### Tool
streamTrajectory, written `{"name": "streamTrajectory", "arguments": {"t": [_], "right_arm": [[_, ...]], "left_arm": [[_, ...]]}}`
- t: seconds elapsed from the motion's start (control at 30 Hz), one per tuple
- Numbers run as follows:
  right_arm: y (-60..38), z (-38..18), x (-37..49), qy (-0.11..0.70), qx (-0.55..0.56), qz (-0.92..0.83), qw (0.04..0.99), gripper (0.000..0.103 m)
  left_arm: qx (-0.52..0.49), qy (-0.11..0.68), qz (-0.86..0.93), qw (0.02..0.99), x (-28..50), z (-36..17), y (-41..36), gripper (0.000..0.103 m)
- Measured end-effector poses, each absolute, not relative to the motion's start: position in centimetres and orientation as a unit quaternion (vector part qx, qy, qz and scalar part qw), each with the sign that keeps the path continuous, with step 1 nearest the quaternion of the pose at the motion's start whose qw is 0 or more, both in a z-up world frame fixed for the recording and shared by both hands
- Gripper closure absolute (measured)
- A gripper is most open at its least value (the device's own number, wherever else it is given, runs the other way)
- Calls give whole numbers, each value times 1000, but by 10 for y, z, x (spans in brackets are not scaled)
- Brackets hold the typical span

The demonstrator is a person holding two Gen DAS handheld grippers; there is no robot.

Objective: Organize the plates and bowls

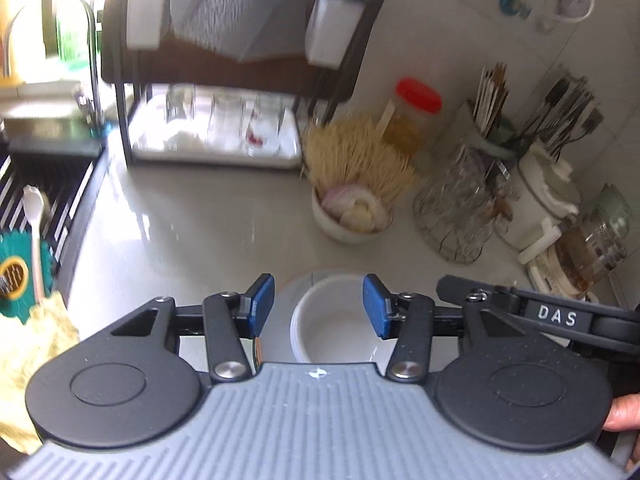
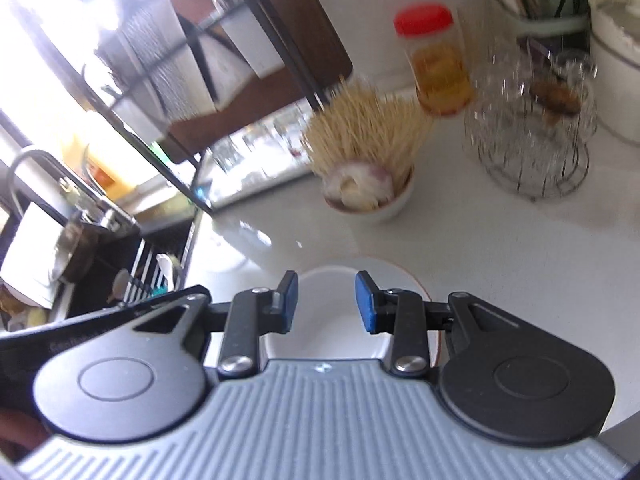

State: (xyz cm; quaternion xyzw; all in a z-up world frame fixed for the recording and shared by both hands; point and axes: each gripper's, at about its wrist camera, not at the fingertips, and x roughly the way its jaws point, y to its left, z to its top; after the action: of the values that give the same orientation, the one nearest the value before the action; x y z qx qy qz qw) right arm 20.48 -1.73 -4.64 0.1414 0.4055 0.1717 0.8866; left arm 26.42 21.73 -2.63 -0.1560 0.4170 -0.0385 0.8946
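1. The left gripper (image 1: 319, 306) was held wide open above a white bowl (image 1: 334, 320) on a plate (image 2: 348, 304), gripping nothing.
2. The right gripper (image 2: 327, 302) was likewise spread and empty.
3. A squarely centred rim grasp was judged best.

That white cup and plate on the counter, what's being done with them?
A person is tidying dishes with two handheld grippers. The left gripper hovers open over a small white cup that sits on a white plate. The right gripper, also open, is at the same plate. Neither holds anything.
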Motion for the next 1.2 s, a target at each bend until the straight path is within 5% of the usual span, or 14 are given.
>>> {"name": "streamTrajectory", "arguments": {"t": [0.53,1.2], "right_arm": [[-43,15,123,317,118,202,919,67],[-93,14,10,307,93,204,925,67]], "left_arm": [[-153,368,-29,917,187,25,189,48],[-139,347,-14,928,51,46,125,47]]}}
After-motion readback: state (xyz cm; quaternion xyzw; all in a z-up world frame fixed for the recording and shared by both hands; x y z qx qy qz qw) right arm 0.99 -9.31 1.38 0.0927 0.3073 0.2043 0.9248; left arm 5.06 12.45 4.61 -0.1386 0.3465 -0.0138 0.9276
